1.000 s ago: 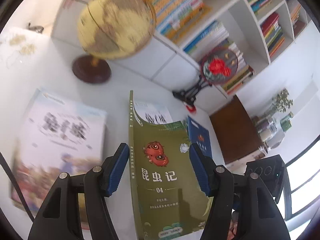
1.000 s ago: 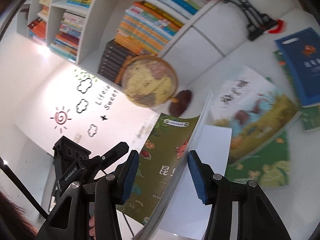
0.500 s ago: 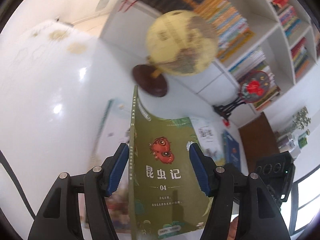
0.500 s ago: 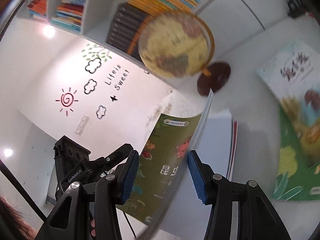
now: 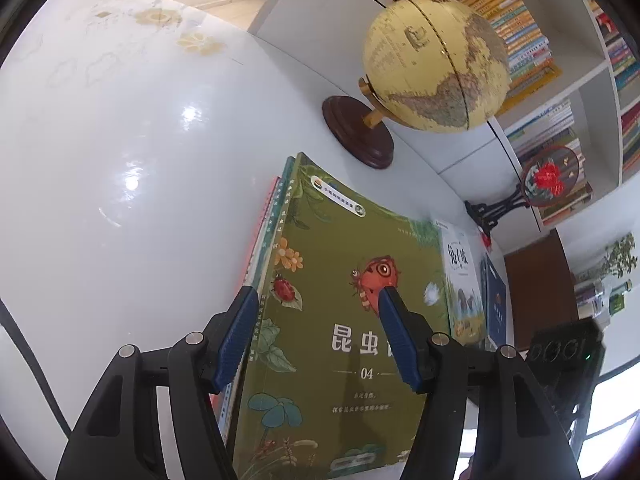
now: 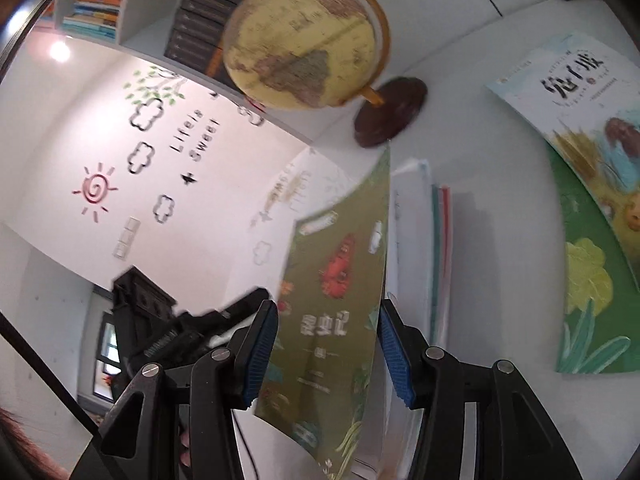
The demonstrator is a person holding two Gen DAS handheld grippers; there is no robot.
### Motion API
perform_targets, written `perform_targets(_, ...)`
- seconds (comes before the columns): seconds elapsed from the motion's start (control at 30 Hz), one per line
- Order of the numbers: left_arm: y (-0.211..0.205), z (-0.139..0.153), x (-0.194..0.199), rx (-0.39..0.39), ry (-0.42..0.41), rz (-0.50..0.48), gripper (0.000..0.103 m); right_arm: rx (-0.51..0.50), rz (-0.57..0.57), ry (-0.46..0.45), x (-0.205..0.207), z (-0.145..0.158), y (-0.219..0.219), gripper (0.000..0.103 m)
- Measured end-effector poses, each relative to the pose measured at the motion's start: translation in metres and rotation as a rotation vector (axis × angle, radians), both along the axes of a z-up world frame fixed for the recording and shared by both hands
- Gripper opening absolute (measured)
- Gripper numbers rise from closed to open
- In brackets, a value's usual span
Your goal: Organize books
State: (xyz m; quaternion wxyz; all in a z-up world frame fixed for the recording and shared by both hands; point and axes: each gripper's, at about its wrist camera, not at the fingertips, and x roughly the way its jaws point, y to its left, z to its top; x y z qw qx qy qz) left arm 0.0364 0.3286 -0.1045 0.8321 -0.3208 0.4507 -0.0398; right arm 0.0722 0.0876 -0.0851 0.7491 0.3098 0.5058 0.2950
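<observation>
An olive-green insect book (image 5: 332, 320) lies between the pads of both grippers, tilted over a small stack of books (image 5: 262, 240) on the white table (image 5: 120, 160). My left gripper (image 5: 316, 336) holds it by spine and cover. My right gripper (image 6: 328, 354) grips the same book (image 6: 336, 312) from the other side, above the stack (image 6: 424, 248). A white-and-green picture book (image 6: 580, 128) lies to the right, on another green book (image 6: 592, 304); a dark blue book (image 5: 496, 304) lies beyond.
A yellow globe (image 5: 436, 60) on a dark round base (image 5: 356, 132) stands just behind the stack. A white bookshelf (image 5: 560, 80) full of books runs along the back. A red fan ornament (image 5: 548, 176) on a black stand stands at its foot.
Both grippers have carried the green book leftward across the table and lowered it toward the small stack near the globe. The picture books now lie off to the right.
</observation>
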Motion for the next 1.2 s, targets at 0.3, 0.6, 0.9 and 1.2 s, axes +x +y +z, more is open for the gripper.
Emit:
perform_targets(0.3,0.002,0.017,-0.001,0.043,-0.013,0.05,0.063,-0.02,-0.022,0.039,-0.008,-0.009,-0.006,0.05)
perform_targets(0.6,-0.047,0.027,0.016,0.043,-0.026,0.027,0.072,-0.15,-0.096,-0.042,-0.001,0.009,-0.066,0.053)
perform_targets(0.9,-0.132,0.034,0.045,0.049,-0.032,-0.082,0.072,-0.211,-0.227,-0.064,0.003,0.019,-0.151,0.054)
perform_targets(1.2,-0.225,0.034,0.082,0.042,-0.051,-0.241,0.072,-0.442,-0.48,-0.121,0.004,0.039,-0.227,0.059)
